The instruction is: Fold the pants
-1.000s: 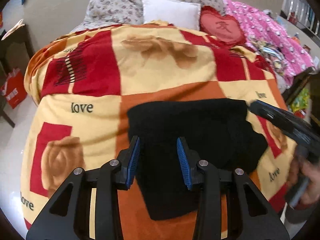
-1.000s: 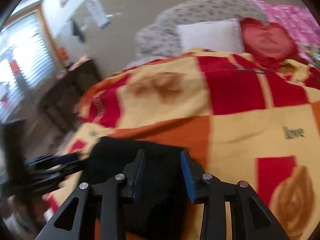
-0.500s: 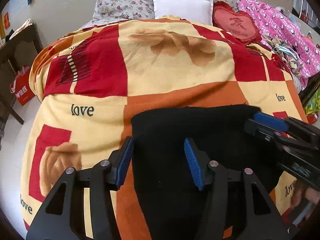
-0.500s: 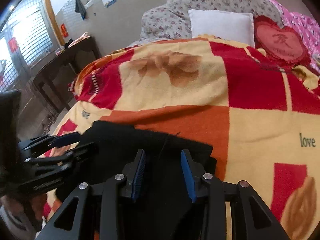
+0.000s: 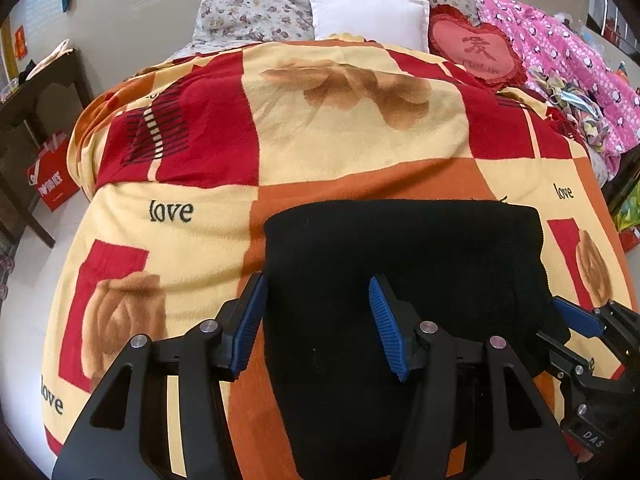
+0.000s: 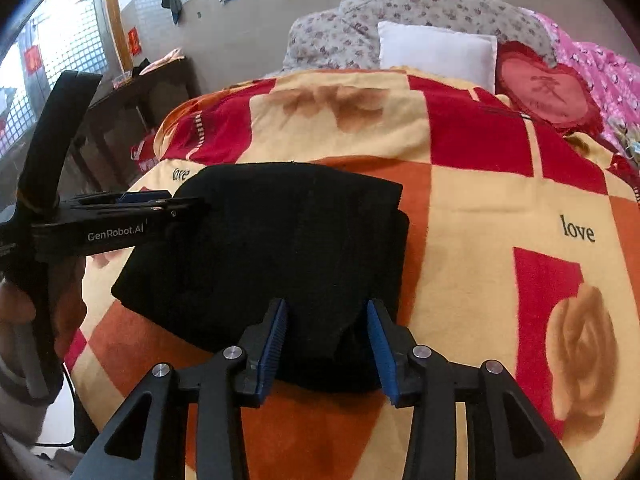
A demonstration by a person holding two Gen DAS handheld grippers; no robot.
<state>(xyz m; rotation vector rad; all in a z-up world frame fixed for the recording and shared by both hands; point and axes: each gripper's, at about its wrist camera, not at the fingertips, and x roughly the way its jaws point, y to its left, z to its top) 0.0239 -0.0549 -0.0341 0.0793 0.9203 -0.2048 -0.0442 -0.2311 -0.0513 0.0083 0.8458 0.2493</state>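
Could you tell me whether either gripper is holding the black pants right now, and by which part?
Nothing is held: left gripper and right gripper are open over the folded black pants.

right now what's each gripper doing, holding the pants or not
left gripper: open, has just been opening, black pants between the pads, not pinched.
right gripper: open, has just been opening over the pants' edge, nothing gripped.

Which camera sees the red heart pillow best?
The left wrist view: the heart pillow is sharp, whole, and its stitched character is readable. The right wrist view shows the same pillow beside the white pillow, but softer, with the character blurry.
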